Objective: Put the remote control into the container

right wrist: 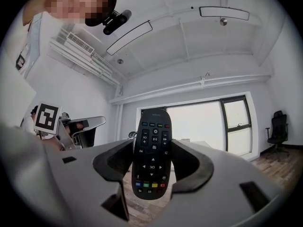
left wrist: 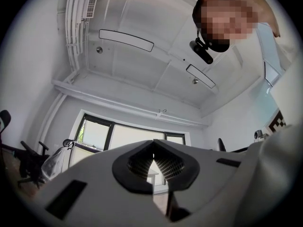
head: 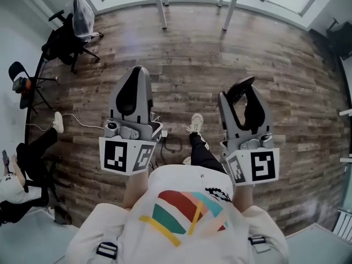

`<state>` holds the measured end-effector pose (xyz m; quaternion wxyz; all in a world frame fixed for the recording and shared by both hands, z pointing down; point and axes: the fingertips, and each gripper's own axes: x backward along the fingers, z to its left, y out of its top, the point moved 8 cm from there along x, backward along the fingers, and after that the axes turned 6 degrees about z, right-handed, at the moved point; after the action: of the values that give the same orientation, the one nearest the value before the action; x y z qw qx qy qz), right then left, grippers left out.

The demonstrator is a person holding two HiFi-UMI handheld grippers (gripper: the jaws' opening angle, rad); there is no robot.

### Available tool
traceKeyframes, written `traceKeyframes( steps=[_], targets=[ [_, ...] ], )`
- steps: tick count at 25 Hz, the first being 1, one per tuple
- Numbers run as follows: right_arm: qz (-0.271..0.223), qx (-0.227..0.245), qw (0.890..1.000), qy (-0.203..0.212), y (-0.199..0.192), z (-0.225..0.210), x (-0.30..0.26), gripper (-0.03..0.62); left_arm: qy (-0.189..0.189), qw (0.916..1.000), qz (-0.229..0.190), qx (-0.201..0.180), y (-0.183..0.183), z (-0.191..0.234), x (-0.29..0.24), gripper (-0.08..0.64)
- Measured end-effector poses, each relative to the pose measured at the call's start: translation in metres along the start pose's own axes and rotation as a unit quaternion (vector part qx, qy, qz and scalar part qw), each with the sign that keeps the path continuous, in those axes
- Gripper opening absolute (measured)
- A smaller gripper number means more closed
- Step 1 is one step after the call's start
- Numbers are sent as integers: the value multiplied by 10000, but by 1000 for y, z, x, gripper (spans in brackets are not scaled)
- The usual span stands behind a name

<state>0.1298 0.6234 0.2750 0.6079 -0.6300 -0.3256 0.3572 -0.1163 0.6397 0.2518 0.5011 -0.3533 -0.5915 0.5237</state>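
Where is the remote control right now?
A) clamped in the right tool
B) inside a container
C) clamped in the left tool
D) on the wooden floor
A: the right gripper view shows the remote control gripped at its sides by the jaws of the right tool; the left tool is shut, empty.

1. The left gripper [head: 137, 76] is held up in front of the chest. Its jaws point up and away from the body, and its ribbed pads [left wrist: 136, 164] are closed tip to tip.
2. The right gripper [head: 243, 87] is level with the left one, well apart from it and tilted likewise. Its jaws are clamped on the long edges of the remote control [right wrist: 152, 152] (keypad toward the gripper's camera, top end past the jaw tips).
3. The left forearm [head: 135, 188] and right forearm [head: 242, 196] are both bare. Each rises behind its gripper's marker cube [head: 126, 155].
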Motion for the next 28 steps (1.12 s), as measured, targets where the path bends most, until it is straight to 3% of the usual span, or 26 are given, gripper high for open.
traceKeyframes(
  steps=[5,8,13,15,18,19,20,22,25,28],
  targets=[
    [-56,77,9999,134,-13,-17,-19,249,-52,9993,-152,342,-17,5,-16,8],
    [38,110,9996,243,-16,-40,-58,249,26,9986,-282,437,-30,17,-52,8],
    [183,-8,9991,389,-11,-83,-122,249,-34,9990,-148,431,-43,31,-122,8],
    [148,-43,9990,424,-7,-99,-144,249,-174,9971,-151,732,-47,39,-150,8],
    [82,-240,9988,413,-4,-123,-175,249,-393,9869,-315,1534,-55,57,-188,8],
    [53,-314,9987,406,-3,-130,-184,249,-351,9862,-343,1579,-57,63,-199,8],
    [32,-359,9986,391,-4,-137,-192,249,-251,9893,-304,1402,-59,68,-210,8],
    [57,-325,9989,326,-5,-149,-207,249,-18,9984,-64,559,-62,68,-232,8],
    [152,-115,9996,202,-8,-166,-225,249,133,9970,264,-713,-61,49,-264,8],
    [159,-94,9996,213,-7,-178,-239,249,126,9940,357,-1028,-61,34,-286,8]
  ],
)
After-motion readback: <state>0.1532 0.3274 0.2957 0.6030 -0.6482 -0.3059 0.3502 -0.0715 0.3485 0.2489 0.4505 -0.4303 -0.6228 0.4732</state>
